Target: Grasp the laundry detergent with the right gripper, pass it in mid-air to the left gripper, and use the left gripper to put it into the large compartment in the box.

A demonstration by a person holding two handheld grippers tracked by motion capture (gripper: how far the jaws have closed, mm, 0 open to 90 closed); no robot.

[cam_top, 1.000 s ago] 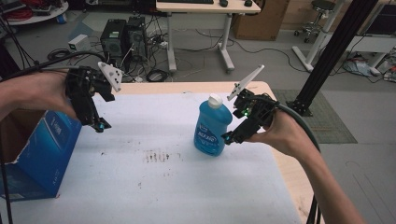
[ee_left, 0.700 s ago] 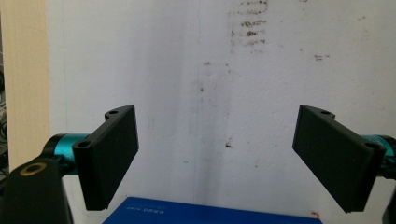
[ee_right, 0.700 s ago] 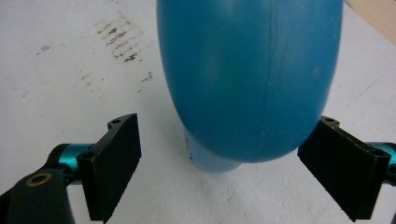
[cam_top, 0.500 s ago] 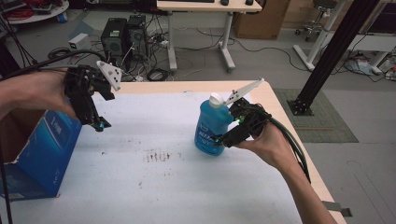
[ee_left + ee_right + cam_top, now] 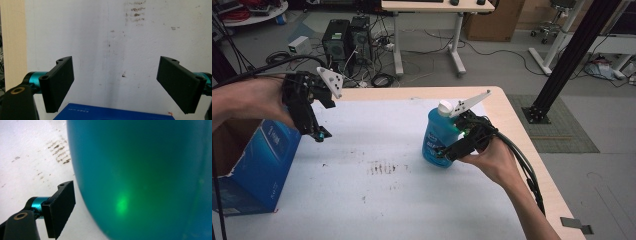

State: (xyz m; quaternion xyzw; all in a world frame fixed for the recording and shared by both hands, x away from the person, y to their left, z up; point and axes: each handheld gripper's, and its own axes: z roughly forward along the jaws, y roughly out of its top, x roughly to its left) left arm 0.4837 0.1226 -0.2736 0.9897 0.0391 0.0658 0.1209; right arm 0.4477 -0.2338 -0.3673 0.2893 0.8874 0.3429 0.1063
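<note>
Your right gripper, jaws wide around the blue translucent plastic bottle, must close next; your left gripper hangs wide-jawed, well left of it.

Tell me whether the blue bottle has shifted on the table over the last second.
No. The blue bottle stands in the same spot right of the dark stains; the right gripper closed in around it.

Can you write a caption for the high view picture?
Right gripper closes in on a blue bottle; left gripper hangs open above a blue box.

One blue bottle, one blue box, two claws: left claw, right claw
</note>
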